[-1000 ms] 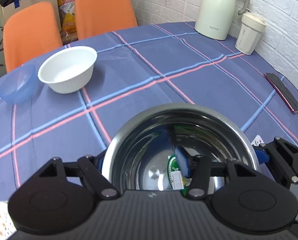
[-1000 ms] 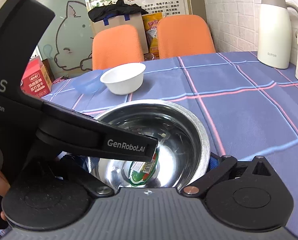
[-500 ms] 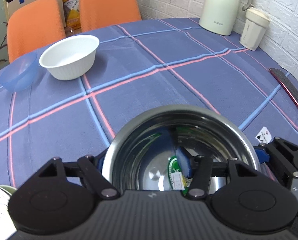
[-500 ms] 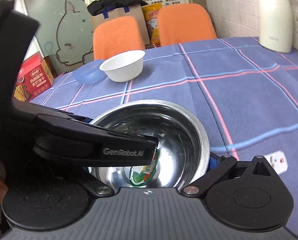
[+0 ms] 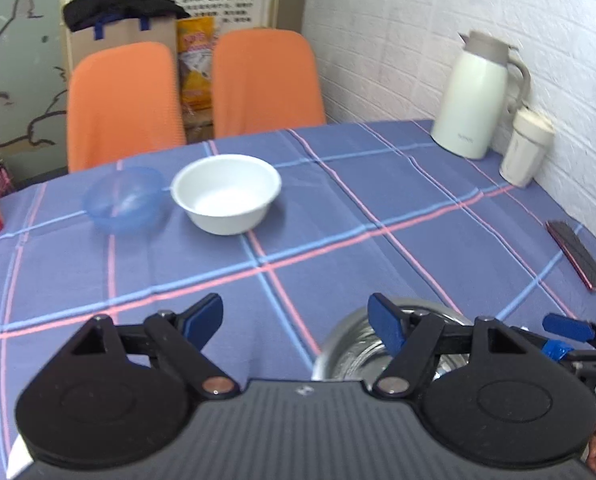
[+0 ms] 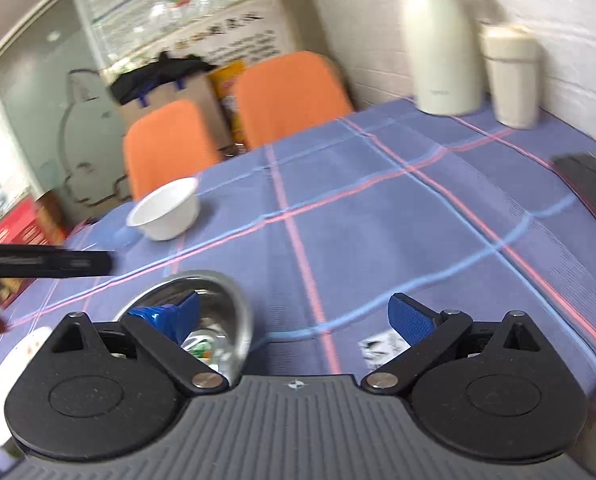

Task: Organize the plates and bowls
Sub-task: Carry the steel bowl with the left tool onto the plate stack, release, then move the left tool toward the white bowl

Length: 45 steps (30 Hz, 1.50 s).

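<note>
My left gripper and right gripper both stand spread, gripping nothing. The steel bowl sits on the tablecloth at five o'clock of my left fingers; it looks rigid, light and slick, so I would pinch its rim. The white bowl waits at eleven o'clock, the blue bowl just beside it.

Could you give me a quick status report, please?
Left tongs open, right tongs open. Steel bowl on the table, ungripped. White bowl and blue bowl unobstructed.
</note>
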Each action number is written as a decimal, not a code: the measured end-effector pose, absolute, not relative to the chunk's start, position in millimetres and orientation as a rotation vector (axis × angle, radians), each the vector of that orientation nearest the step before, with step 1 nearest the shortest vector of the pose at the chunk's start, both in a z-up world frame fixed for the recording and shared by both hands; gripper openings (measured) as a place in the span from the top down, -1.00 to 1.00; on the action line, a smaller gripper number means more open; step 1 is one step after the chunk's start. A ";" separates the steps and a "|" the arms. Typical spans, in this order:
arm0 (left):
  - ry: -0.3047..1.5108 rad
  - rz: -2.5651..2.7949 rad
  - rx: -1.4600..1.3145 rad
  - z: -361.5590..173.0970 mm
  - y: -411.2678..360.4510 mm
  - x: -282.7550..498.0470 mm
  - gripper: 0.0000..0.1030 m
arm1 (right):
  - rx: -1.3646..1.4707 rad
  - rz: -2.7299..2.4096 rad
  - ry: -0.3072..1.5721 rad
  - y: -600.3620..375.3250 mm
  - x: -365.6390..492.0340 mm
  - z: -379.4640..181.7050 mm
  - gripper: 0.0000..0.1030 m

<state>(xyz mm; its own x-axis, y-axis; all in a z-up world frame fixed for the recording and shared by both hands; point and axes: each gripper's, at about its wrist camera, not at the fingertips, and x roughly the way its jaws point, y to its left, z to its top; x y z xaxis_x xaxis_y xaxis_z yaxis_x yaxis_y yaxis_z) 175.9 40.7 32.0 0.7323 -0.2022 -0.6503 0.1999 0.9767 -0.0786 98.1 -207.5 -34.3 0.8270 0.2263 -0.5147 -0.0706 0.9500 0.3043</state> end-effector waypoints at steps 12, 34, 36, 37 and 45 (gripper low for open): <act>0.686 0.018 0.033 48.8 135.8 152.1 -0.99 | 0.255 0.379 0.529 -191.4 101.0 -22.4 -0.71; 0.754 -0.209 -0.114 65.2 124.7 334.9 -0.99 | -0.233 0.580 0.679 -81.2 264.6 9.2 -0.71; 0.781 -0.270 -0.108 62.3 116.6 359.5 -0.99 | -0.255 0.587 0.708 -75.8 278.0 -0.1 -0.71; 0.794 -0.278 -0.092 59.3 112.7 371.3 -0.99 | -0.266 0.592 0.720 -72.6 283.6 -4.2 -0.71; 0.863 -0.300 0.081 12.3 88.9 432.2 -0.98 | -0.308 0.619 0.782 -57.8 315.0 -24.6 -0.71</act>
<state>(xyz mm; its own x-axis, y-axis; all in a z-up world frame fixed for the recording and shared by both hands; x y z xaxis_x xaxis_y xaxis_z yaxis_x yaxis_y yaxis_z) 432.2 88.9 12.3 0.6113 -0.2271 -0.7581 0.2921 0.9550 -0.0506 315.0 -57.8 -24.6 0.5462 0.4028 -0.7344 -0.6227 0.7817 -0.0343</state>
